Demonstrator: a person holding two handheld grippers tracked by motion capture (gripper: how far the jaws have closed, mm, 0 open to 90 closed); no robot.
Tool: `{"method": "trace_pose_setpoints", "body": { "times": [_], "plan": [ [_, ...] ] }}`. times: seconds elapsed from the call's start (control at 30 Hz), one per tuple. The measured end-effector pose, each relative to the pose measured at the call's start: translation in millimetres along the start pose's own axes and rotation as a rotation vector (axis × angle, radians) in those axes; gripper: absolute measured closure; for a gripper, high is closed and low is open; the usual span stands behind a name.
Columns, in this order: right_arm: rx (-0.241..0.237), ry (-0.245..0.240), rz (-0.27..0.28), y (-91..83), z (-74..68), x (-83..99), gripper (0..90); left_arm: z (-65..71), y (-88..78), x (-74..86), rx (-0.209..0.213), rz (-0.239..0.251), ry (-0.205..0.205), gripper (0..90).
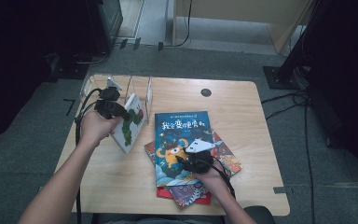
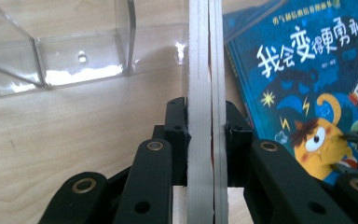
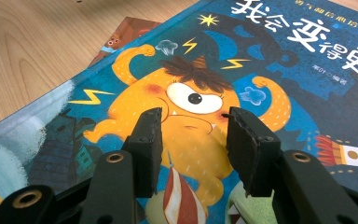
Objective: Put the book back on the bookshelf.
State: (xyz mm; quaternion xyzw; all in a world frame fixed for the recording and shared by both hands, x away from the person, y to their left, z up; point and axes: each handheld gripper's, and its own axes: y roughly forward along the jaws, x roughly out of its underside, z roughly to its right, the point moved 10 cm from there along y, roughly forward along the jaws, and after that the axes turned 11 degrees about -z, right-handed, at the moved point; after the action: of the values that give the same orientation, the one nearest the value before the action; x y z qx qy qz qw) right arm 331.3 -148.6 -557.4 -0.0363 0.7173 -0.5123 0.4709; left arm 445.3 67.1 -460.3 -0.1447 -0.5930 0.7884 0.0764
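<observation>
White picture book (image 1: 131, 123) is standing up off the worktop near its far-left corner, tilted, with my left gripper (image 1: 116, 110) clamping it by the upper edge. In the left gripper view I am seeing the book (image 2: 205, 93) edge-on, running straight up between the two jaws, both pads pressing flat against its covers. Just beyond it a clear acrylic rack (image 2: 74, 60) is sitting on the wood; in the high view that rack (image 1: 140, 86) is lining the far edge, just behind the raised book.

My right gripper (image 1: 186, 156) is hovering over the blue monster book (image 1: 182, 140), which is lying flat near the middle of the worktop on top of a small stack of other books (image 1: 191, 191) reaching toward the near edge. In the right gripper view its jaws are standing apart with nothing between them, the orange one-eyed monster on the blue cover (image 3: 196, 102) showing through the gap. I cannot tell whether the jaw tips are touching the cover.

The white book and the blue one are near each other but apart.
</observation>
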Motion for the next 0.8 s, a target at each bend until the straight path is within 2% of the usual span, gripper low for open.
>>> {"method": "trace_pose_setpoints", "body": {
  "times": [0.27,0.33,0.53,0.8],
  "plan": [
    [-0.001,0.001,0.002,0.4,0.1,-0.6,56.3,-0.3,-1.7,-21.8,0.009,0.02,-0.036,77.4],
    [-0.001,0.0,0.001,0.5,0.2,-0.7,56.4,-2.2,0.5,-31.7,0.024,0.03,-0.07,77.4],
    [-0.001,-0.002,0.001,0.6,0.4,-0.8,56.4,-2.4,6.1,-44.4,0.038,0.035,-0.101,77.4],
    [-0.001,-0.002,0.001,0.6,0.3,-0.8,56.5,-1.3,11.5,-61.6,0.026,0.044,-0.119,77.3]
  ]
}}
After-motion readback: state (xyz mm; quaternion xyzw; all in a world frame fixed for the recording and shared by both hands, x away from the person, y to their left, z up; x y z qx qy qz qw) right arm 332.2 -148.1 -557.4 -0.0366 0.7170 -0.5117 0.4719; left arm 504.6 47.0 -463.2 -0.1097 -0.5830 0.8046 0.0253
